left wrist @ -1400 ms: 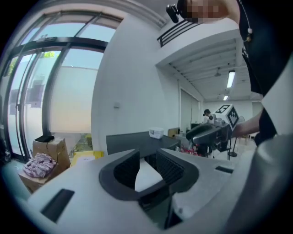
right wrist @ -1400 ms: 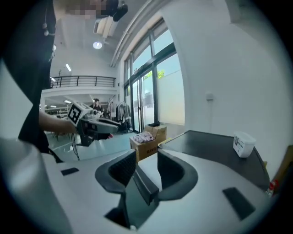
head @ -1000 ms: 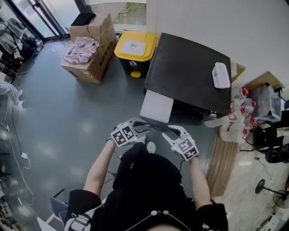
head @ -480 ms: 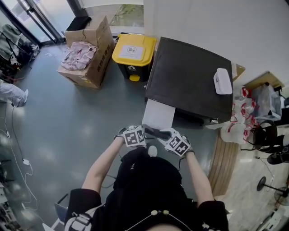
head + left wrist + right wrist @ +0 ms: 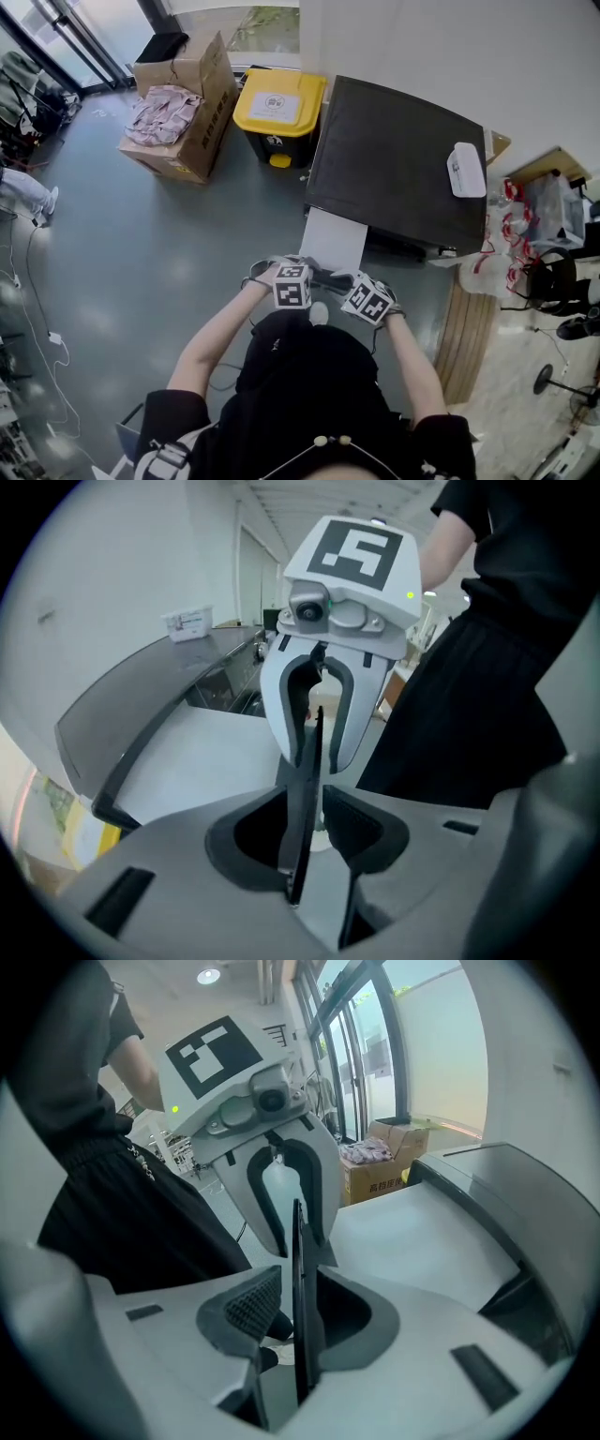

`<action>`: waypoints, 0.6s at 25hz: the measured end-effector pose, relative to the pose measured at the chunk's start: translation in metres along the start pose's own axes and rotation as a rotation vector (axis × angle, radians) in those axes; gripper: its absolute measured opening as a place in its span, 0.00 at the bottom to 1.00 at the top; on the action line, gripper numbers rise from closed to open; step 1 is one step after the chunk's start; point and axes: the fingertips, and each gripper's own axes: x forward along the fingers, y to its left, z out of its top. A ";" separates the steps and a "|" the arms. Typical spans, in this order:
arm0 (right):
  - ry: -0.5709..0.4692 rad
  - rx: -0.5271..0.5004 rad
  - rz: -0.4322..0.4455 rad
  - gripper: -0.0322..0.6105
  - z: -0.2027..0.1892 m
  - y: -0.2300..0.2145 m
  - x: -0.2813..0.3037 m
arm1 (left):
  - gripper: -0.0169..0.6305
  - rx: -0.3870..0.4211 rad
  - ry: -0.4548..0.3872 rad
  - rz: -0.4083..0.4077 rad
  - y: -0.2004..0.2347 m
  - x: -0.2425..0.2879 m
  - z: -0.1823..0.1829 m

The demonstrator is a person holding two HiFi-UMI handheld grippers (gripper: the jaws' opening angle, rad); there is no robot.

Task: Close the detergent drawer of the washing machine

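Nearest the person in black clothing (image 5: pixel 309 375), the left gripper (image 5: pixel 314 836) and the right gripper (image 5: pixel 300 1312) face each other tip to tip, marker cubes up. Both straddle the thin dark front panel (image 5: pixel 309 789) of the drawer, seen edge-on in both gripper views. The left gripper's pads are closed on that panel from both sides. On the right gripper one pad lies against the panel, while the textured pad (image 5: pixel 248 1312) stands a sliver off it. Behind the panel, the flat white detergent drawer (image 5: pixel 333 239) sticks well out of the front of the dark-topped washing machine (image 5: pixel 394 159), over the grey floor (image 5: pixel 141 253). A small white oblong box (image 5: pixel 466 169) lies on the machine's top. Beyond, just beside the machine, is a yellow-lidded black bin (image 5: pixel 277 108), then an open cardboard box (image 5: pixel 202 141) with pink cloth (image 5: pixel 169 108) in it.
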 end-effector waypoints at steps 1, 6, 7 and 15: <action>0.004 0.000 0.001 0.24 0.000 0.000 0.001 | 0.21 0.016 0.025 -0.006 0.003 0.001 -0.003; 0.031 -0.006 0.014 0.21 -0.002 -0.002 0.006 | 0.21 0.044 0.062 -0.096 0.002 0.007 -0.010; 0.036 -0.008 0.017 0.21 -0.002 -0.002 0.006 | 0.21 0.056 0.071 -0.098 0.002 0.008 -0.011; 0.043 -0.001 0.062 0.18 -0.005 -0.002 0.006 | 0.14 0.076 0.051 -0.163 -0.003 0.012 -0.013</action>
